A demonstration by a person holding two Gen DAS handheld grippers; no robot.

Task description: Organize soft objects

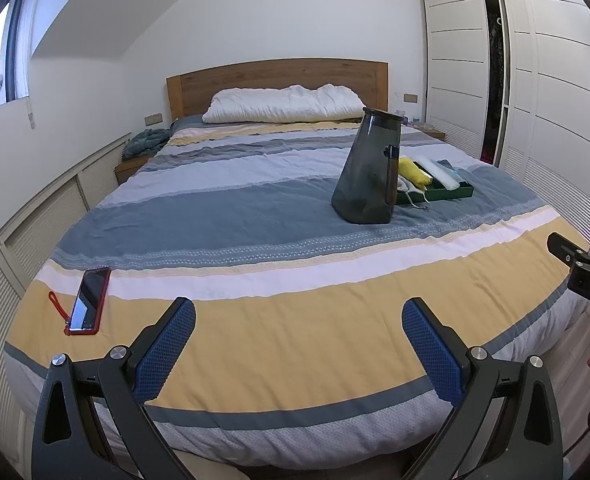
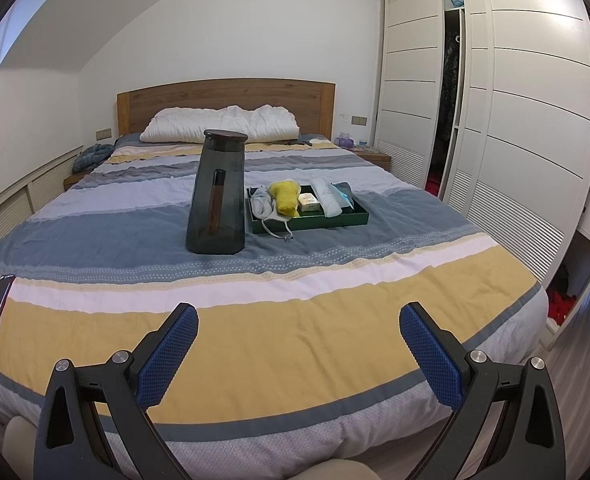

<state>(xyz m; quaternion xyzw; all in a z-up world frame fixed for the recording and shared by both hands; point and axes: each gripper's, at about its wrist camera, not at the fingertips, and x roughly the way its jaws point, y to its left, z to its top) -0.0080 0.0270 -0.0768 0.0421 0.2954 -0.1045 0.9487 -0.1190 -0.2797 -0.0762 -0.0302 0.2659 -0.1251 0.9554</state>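
A dark green tray [image 2: 359,220] lies on the striped bed. It holds a grey drawstring pouch [image 2: 262,205], a yellow rolled cloth [image 2: 286,197], a small pale packet [image 2: 309,201], a white roll [image 2: 329,200] and a blue item [image 2: 345,196]. The tray also shows in the left wrist view [image 1: 461,192], partly hidden by the jug. My left gripper [image 1: 299,312] is open and empty above the bed's foot. My right gripper [image 2: 299,316] is open and empty, also at the foot, far from the tray.
A tall dark translucent jug [image 2: 217,196] stands left of the tray; in the left wrist view the jug [image 1: 369,168] is in front of it. A red phone [image 1: 89,300] lies at the bed's left front. White pillow [image 2: 219,124], wooden headboard, wardrobe [image 2: 515,120] at right.
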